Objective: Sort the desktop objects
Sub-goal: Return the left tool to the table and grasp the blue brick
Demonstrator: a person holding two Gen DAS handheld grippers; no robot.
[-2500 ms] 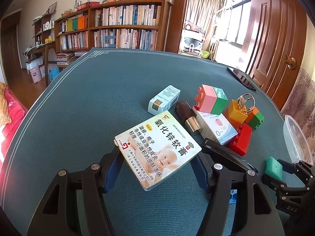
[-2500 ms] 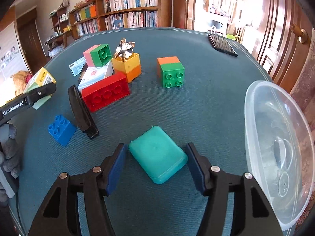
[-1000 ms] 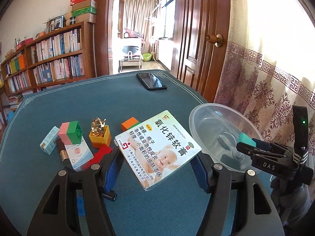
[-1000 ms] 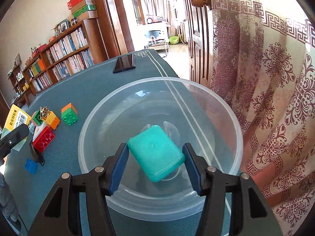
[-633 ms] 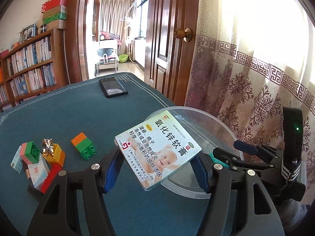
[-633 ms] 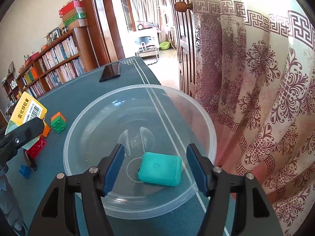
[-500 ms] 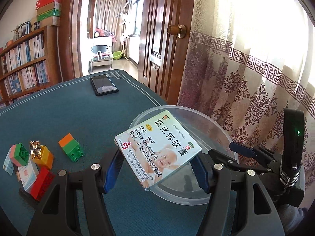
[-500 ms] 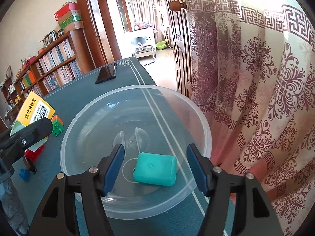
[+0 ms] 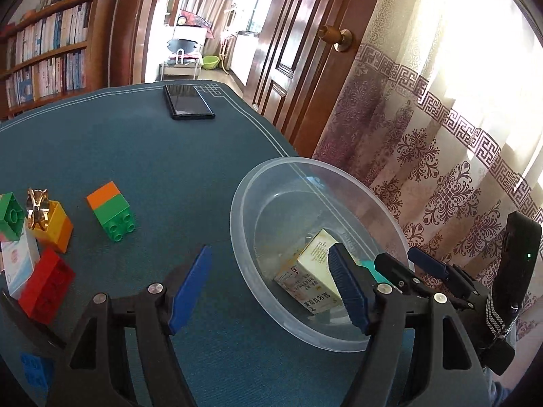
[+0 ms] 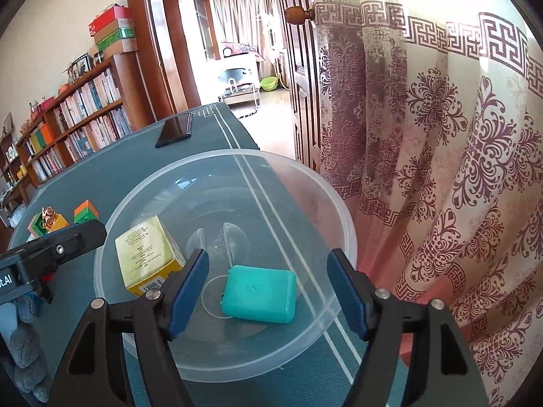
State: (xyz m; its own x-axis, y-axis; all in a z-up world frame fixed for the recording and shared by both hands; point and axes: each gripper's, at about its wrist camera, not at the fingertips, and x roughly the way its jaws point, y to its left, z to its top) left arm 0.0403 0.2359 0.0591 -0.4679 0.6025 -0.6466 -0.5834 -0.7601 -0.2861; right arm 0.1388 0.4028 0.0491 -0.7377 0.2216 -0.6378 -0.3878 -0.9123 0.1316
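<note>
Teal cloth covers the table [image 9: 142, 156], and against the earlier views the clear bowl [image 9: 244, 264] near its corner is now seen to hold two things: the medicine box [image 10: 146, 254], gripped half a second ago by the left gripper [image 9: 271, 291], is leaned tilted inside the bowl against its wall, and the teal case [image 10: 259, 293], held a second ago by the right gripper [image 10: 264, 291], is laid flat on the bowl's floor just beside the box. Both grippers are found wider than before; the left jaws are opening with nothing between them, and the right jaws are opening above the case, with neither pad touching it.

In the left view the box is partly covered by the right-hand blue pad [image 9: 346, 288], and only a sliver of the case is seen. The red brick [image 9: 44, 285] and the white carton [image 9: 18, 264] are partly covered by the gripper's frame at the left edge, and the blue brick [image 9: 34, 373] is barely made out in the dark lower corner. The print on the box is too small to be read. A phone [image 9: 188, 101] is laid flat near the far edge, well apart from the bowl.

Both grippers are pointed down at a slant towards the bowl, side by side, the left one beside the bowl's rim and the right one over its near rim. A gloved hand [image 10: 23, 352] is glimpsed under the left gripper in the right view.
</note>
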